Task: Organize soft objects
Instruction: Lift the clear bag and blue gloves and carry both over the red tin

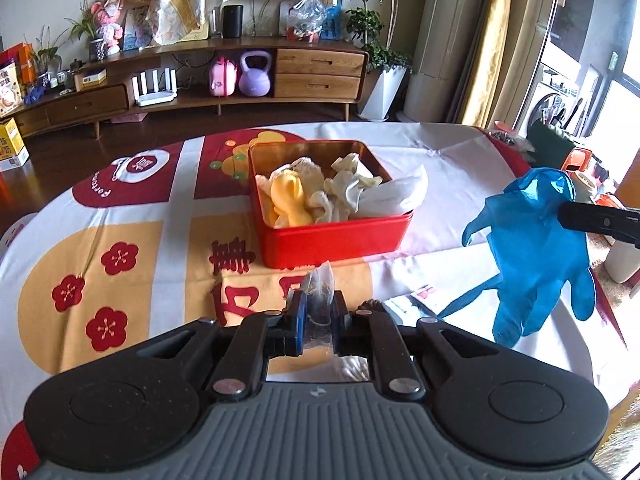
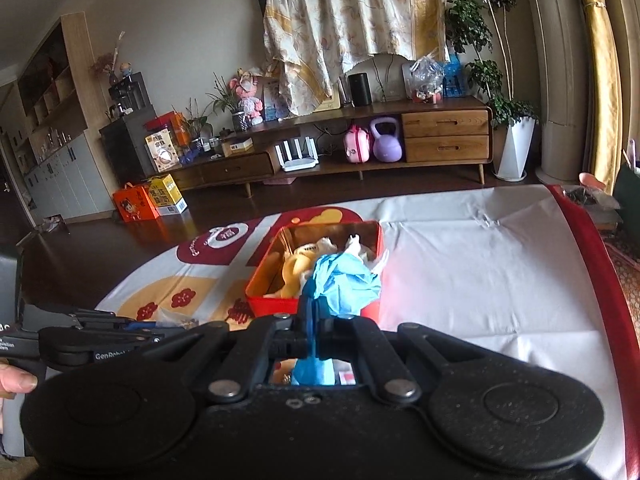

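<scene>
Left tool [image 1: 317, 311] pinching clear bag [image 1: 318, 286], right tool [image 2: 316, 320] clamping blue glove [image 2: 340, 284]

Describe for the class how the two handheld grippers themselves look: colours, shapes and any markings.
The left gripper has a black body with two round discs, a grey ribbed plate, black link arms with silver pivot pins, and blue pads on its fingers. The right gripper has the same black disc-and-link build, silver pins and blue pads. White lettering runs along the left gripper's side in the right wrist view. No cables or sleeves show.
</scene>
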